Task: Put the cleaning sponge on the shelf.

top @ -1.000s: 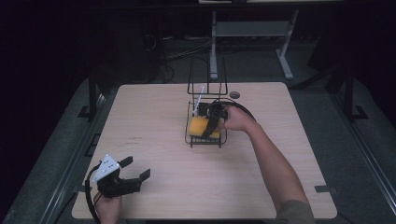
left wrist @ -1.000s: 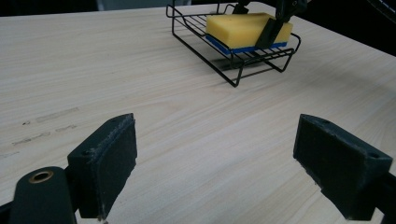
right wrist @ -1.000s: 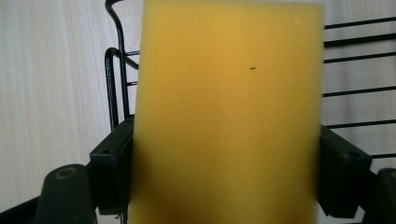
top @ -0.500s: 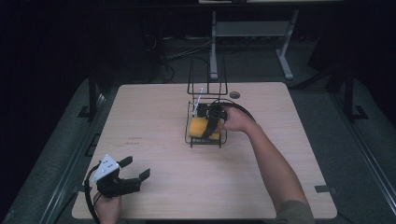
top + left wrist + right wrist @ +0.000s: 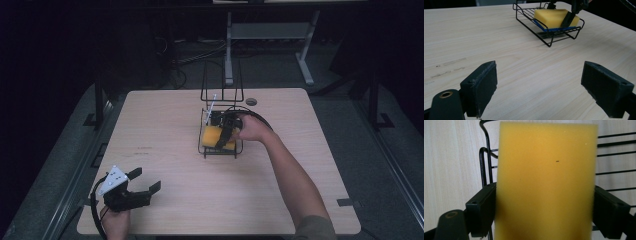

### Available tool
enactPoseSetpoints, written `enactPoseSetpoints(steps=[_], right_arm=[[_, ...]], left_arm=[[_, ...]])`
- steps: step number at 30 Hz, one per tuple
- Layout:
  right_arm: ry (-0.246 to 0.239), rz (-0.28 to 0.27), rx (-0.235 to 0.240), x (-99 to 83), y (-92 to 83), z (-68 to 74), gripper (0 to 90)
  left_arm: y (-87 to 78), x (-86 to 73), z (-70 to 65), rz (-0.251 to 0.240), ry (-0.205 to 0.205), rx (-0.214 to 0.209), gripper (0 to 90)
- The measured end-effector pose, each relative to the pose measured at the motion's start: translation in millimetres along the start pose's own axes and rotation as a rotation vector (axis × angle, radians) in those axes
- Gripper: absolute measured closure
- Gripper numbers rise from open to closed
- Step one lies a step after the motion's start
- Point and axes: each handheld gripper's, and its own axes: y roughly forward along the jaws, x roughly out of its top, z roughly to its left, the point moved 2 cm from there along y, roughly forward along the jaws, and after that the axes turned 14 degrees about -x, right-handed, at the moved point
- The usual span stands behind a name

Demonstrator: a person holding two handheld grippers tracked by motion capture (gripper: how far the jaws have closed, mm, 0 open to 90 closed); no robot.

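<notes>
Yellow sponge (image 5: pixel 545 182): 1; wire rack (image 5: pixel 210 150): 1; grippers: 2

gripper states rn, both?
Left gripper: open, empty, near the table's front edge.
Right gripper: jaws on both sides of the yellow sponge in the wire rack.

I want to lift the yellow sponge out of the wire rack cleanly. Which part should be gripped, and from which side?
Grip the sponge across its two long edges, coming from above. It lies flat in the wire rack, whose walls block a low approach from the side. The right claw already stands this way, one jaw on each long edge.
</notes>
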Motion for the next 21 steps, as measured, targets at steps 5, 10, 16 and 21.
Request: enactPoseSetpoints(steps=[5,10,16,21], right_arm=[[0.002,-0.014,-0.008,-0.4,-5.9,-0.5,15.2],[-0.001,-0.020,-0.026,-0.4,-12.1,-0.5,15.4],[0.010,-0.035,-0.029,-2.9,-17.7,-2.2,15.4],[0.010,-0.035,-0.033,-3.7,-21.8,-2.4,15.5]], left_arm=[[0.0,-0.1,-0.3,-0.001,0.000,0.000,12.8],[1.0,-0.4,-0.9,-0.005,-0.004,-0.001,12.8],[1.8,-0.5,-1.3,0.001,0.001,-0.003,12.8],[1.7,-0.9,-1.3,-0.001,-0.004,-0.002,12.8]])
